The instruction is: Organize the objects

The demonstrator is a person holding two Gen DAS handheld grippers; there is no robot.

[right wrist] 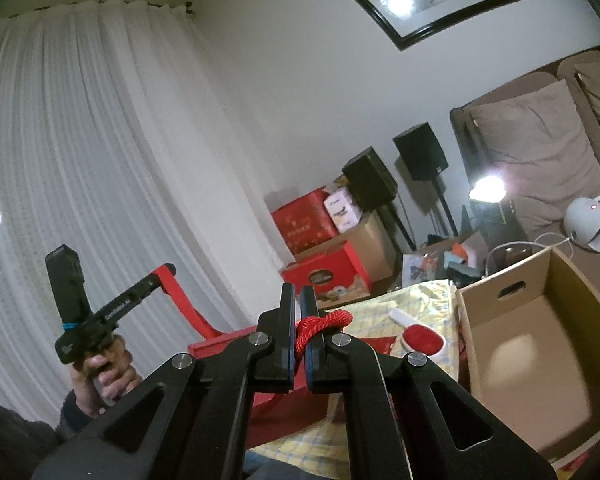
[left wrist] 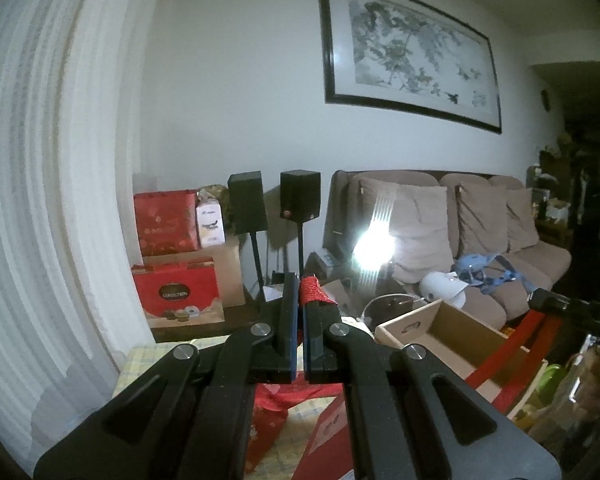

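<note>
Both tools were clamped on the red bag's rope handles — left tool, right tool — with the open cardboard box just right of the right one.

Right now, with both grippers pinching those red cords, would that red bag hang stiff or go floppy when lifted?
Probably somewhere between. The red cord looks soft and twisted, bunching in the right gripper, so it should bend freely. The red bag shows flat, creased panels, likely stiff paper that keeps its shape. Hung from cords in both grippers, left one included, it may sway.
</note>
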